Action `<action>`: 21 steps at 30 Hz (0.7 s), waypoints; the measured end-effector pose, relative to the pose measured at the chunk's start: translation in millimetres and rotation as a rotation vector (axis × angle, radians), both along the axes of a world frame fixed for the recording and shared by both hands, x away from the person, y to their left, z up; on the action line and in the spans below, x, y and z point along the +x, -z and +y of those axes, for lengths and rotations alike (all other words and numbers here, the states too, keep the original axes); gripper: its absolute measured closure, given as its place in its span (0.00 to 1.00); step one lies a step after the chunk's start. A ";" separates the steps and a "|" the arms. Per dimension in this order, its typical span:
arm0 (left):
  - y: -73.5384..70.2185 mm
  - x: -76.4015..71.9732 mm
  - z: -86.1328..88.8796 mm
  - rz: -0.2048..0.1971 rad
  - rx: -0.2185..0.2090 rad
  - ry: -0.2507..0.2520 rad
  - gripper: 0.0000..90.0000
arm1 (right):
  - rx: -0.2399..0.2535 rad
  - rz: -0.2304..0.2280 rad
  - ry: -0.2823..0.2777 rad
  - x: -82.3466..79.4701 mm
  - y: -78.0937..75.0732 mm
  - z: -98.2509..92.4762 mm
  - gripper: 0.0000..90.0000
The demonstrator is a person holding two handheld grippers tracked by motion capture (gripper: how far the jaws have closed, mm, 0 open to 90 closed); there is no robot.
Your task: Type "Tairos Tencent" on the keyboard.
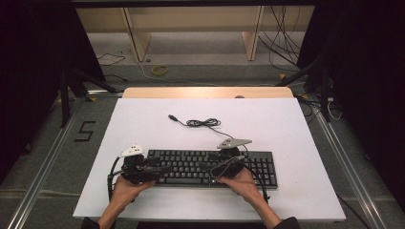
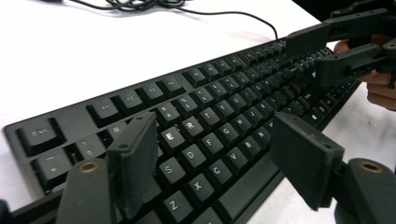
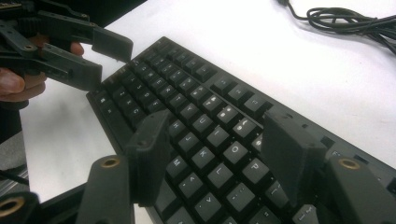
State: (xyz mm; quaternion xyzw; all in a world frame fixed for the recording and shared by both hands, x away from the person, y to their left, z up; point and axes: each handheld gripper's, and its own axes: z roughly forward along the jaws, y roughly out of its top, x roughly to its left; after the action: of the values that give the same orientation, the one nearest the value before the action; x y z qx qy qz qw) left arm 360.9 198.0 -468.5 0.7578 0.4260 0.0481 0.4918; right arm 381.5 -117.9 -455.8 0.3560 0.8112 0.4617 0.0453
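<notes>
Both grippers hover over a black keyboard [image 1: 210, 167] lying near the front edge of the white table [image 1: 143, 119]. The left gripper [image 2: 215, 154] and right gripper [image 3: 215, 154] have jaws spread wide with nothing gripped (keys show between them). Its cable [image 1: 203, 123] lies coiled behind it.

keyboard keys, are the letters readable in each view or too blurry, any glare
High view: keyboard small, legends unreadable, table evenly lit. Left gripper view: letters sharp near the jaws, far keys soften. Right gripper view: legends readable up close, white table bright, no harsh glare.
</notes>
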 end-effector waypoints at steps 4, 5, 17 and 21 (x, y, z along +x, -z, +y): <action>-2.1 2.5 -5.4 0.000 0.026 0.011 0.38 | 0.000 0.000 0.004 -1.3 -0.2 -2.7 0.46; -2.6 3.5 -6.5 0.000 0.032 0.012 0.38 | 0.002 -0.001 0.007 -1.8 -0.3 -3.0 0.46; -7.4 16.3 -15.4 0.027 0.081 0.018 0.67 | 0.012 -0.018 0.009 -5.0 -3.0 -5.9 0.45; -4.6 20.0 -19.0 0.041 0.108 0.033 0.75 | 0.011 -0.023 0.007 -6.0 -3.8 -6.0 0.43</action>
State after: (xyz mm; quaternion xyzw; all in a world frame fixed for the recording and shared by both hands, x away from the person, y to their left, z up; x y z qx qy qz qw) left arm 380.9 179.0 -463.9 0.7912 0.4201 0.0475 0.4420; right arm 375.5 -123.9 -452.0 0.3537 0.8068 0.4702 0.0540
